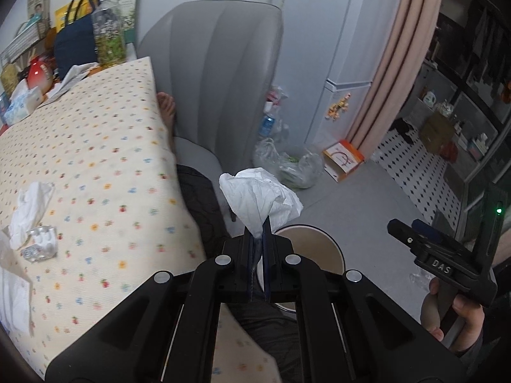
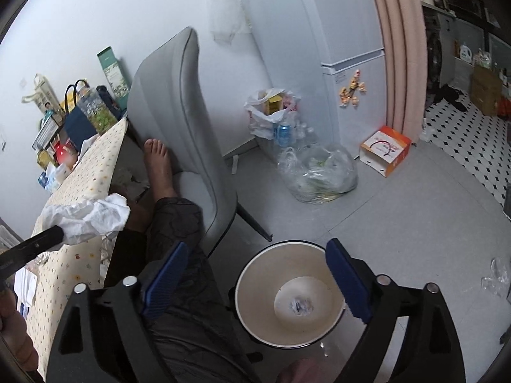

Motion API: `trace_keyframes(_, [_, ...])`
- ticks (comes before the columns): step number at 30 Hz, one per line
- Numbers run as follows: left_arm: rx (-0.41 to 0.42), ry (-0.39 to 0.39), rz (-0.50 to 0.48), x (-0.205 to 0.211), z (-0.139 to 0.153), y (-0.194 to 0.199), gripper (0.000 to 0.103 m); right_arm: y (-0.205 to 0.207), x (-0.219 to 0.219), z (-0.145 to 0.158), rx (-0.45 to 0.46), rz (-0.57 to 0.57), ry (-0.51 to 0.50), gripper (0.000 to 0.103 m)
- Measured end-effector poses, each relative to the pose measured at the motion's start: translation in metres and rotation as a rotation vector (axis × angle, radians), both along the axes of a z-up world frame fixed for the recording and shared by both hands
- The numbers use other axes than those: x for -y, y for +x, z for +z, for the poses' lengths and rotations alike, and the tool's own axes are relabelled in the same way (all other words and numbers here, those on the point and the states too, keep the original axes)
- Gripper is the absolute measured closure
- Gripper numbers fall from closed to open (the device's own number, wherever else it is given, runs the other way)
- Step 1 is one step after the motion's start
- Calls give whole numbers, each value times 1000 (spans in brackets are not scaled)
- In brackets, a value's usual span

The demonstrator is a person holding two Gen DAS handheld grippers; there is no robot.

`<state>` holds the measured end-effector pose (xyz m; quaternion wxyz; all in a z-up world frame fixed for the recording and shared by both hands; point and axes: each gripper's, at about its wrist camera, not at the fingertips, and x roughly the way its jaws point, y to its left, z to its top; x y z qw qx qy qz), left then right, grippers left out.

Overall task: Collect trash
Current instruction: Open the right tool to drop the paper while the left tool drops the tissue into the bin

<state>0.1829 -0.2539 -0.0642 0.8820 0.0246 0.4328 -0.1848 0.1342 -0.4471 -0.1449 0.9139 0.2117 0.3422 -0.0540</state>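
Left gripper [image 1: 259,223]: jaws are pressing together on a crumpled white tissue [image 1: 260,196], which is sticking up beyond the fingertips, beside the edge of the dotted tablecloth [image 1: 95,146] and above a person's dark trouser leg [image 2: 179,223]. Right gripper [image 2: 255,274]: blue pads [image 2: 166,274] are standing wide apart, gripping nothing, framing the round waste bin [image 2: 252,300] on the grey floor. Bin is holding one small crumpled scrap [image 2: 300,306] at its bottom. More tissues [image 1: 30,206] and a crushed clear wrapper [image 1: 40,244] are lying on the tablecloth.
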Motion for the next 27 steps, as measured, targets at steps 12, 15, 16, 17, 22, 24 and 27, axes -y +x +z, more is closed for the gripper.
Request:
trace_keyframes(12, [-60,37,-150,80,-24,0,92,-33,47,10,37,-114,19,11])
trace_keyframes(15, [-78,50,-160,92,-36,2,74,-36,54,10,39,-132,25,11])
trace_keyframes(16, [-83,46,-157,92,-39,2,71,-37,55,9,38,-133,25,11])
trace_keyframes(17, [-91,39,-153,93,-43,3,68,-37,56,8,36,-135,25,11])
trace_keyframes(22, [-101,76,-164,95,-54,5,38,-37,57,3,22,-137,31,11])
trace_keyframes(24, [-87,70,-153,91,-51,3,30,-38,56,2,22,-135,33,11])
trace_keyframes(27, [-57,57,-123,78,-40,3,19,-36,52,3,19,-125,28,11])
